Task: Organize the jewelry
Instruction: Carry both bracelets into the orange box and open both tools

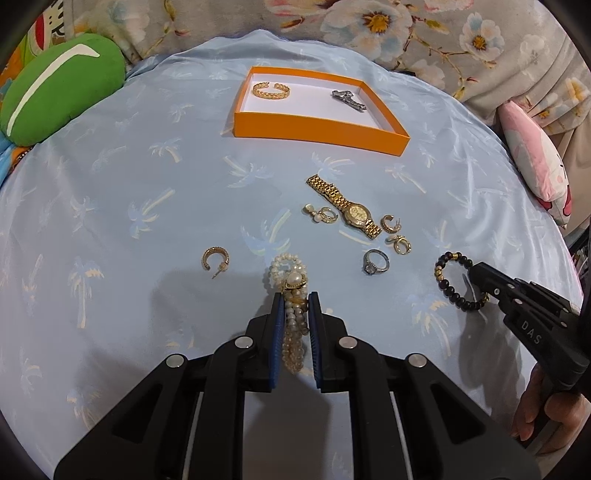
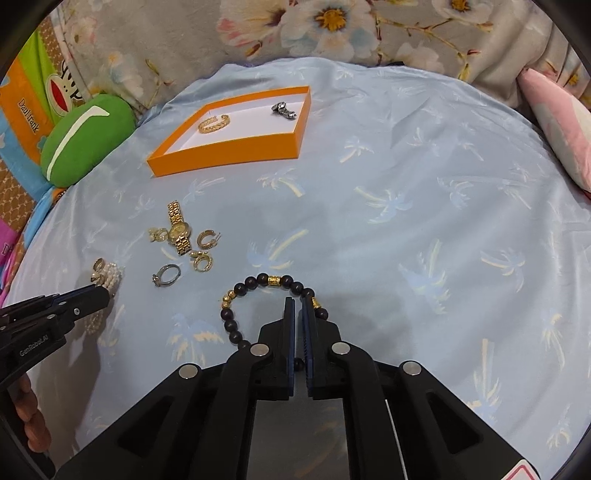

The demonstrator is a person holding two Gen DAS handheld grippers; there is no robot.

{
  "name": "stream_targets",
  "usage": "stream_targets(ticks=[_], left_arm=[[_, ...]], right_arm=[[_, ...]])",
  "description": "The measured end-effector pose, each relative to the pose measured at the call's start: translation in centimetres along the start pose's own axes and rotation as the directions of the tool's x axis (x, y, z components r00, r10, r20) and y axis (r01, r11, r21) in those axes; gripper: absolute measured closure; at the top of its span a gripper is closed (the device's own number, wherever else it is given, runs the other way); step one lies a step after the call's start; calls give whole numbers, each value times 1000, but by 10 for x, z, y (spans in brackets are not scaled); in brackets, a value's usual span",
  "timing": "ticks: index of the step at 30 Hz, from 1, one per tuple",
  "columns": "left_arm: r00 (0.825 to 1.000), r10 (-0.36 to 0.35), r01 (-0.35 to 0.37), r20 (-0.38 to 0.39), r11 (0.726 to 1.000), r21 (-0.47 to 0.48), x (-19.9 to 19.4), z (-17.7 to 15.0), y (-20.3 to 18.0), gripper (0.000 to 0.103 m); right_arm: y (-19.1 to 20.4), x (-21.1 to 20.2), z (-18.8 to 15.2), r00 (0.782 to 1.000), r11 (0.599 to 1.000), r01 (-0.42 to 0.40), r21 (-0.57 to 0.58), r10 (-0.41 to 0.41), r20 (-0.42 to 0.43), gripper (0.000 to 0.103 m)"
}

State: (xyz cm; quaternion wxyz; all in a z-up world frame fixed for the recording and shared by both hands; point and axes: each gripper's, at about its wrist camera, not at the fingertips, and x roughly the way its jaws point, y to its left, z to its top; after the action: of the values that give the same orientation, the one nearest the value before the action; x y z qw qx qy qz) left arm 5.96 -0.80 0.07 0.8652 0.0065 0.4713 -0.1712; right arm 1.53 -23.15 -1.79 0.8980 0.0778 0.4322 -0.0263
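My left gripper (image 1: 296, 295) is shut on a pearl bracelet (image 1: 291, 273) that lies on the blue cloth; it also shows in the right wrist view (image 2: 109, 277). My right gripper (image 2: 298, 301) is shut on a black bead bracelet (image 2: 258, 282) with gold beads, also seen in the left wrist view (image 1: 448, 284). An orange tray (image 1: 317, 127) at the back holds a gold bangle (image 1: 271, 89) and a silver piece (image 1: 349, 99). A gold watch (image 1: 349, 206), several gold earrings and a silver ring (image 1: 376, 261) lie loose between.
A green cushion (image 1: 61, 88) sits at the far left, a pink pillow (image 1: 535, 162) at the right. Floral bedding (image 1: 406, 29) rises behind the tray. A lone gold hoop earring (image 1: 215, 258) lies left of the pearl bracelet.
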Motion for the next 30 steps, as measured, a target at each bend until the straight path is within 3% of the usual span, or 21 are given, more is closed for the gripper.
stream_targets(ticks=[6,10,11,12,14,22,30], left_arm=[[1000,-4,4,3,1000,10,1,0,-2,91],[1000,-5,5,-1,1000,11,2,0,-2,91],[1000,-5,5,-2,1000,12,2,0,-3,91],[1000,-5,5,-2,1000,12,2,0,-3,91],[1000,-6,6,-3,1000,10,2,0,-3,91],[1000,-11,11,10,1000,15,-1,3,-6,91],[998,-25,24,52,999,21,-10,25,-9,91]], right_arm=[[-7,0,2,1000,1000,21,4,-21,0,79],[-8,5,0,999,999,32,-11,-32,-12,79],[-7,6,0,999,999,41,-18,-41,-12,81],[-7,6,0,999,999,48,-24,-49,-12,90],[-7,6,1,999,999,44,-23,-44,-13,95],[-2,-6,10,999,1000,20,-11,-20,34,96],[12,-22,50,993,999,-22,-31,25,116,96]])
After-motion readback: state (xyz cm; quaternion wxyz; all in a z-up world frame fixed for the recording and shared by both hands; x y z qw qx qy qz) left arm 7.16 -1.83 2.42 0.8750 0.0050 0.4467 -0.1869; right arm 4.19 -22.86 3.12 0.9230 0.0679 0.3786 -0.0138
